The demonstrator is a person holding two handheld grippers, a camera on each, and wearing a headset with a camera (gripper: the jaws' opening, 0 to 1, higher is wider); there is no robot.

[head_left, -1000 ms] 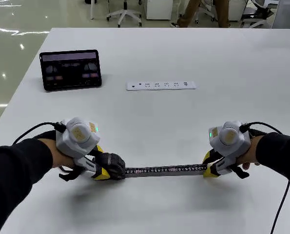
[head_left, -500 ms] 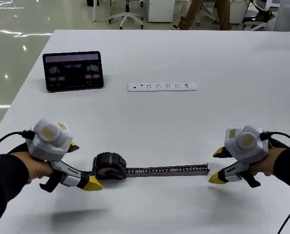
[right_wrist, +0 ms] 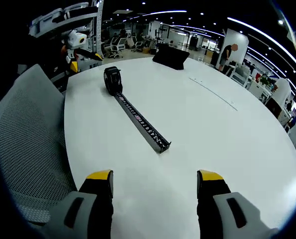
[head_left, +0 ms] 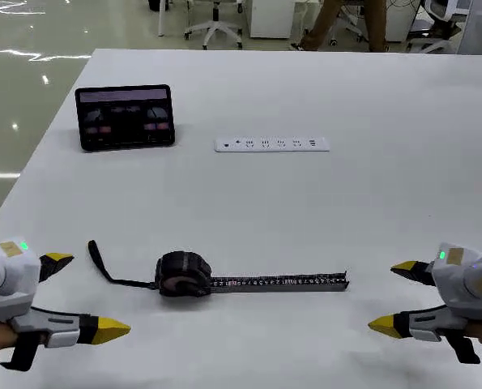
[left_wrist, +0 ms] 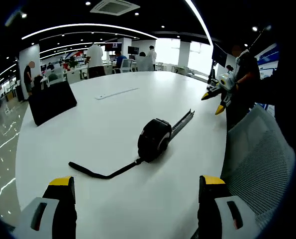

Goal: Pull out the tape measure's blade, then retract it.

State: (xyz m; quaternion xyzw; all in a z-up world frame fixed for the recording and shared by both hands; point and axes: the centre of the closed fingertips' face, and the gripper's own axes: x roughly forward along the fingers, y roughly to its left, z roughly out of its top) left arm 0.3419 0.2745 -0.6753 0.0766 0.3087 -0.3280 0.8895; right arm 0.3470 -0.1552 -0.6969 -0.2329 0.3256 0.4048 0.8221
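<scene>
Nearest, two grippers, the left gripper (head_left: 95,293) and the right gripper (head_left: 388,296), gape wide and empty. Between them, one tape measure (head_left: 182,274) lies on the table (head_left: 346,203), its blade (head_left: 281,282) out: pulling looks done, retracting remains. Beyond sit one tablet (head_left: 125,116) and one power strip (head_left: 271,144).

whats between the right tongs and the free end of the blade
Nothing: in the right gripper view, bare white table separates the open right tongs from the end of the blade.
</scene>
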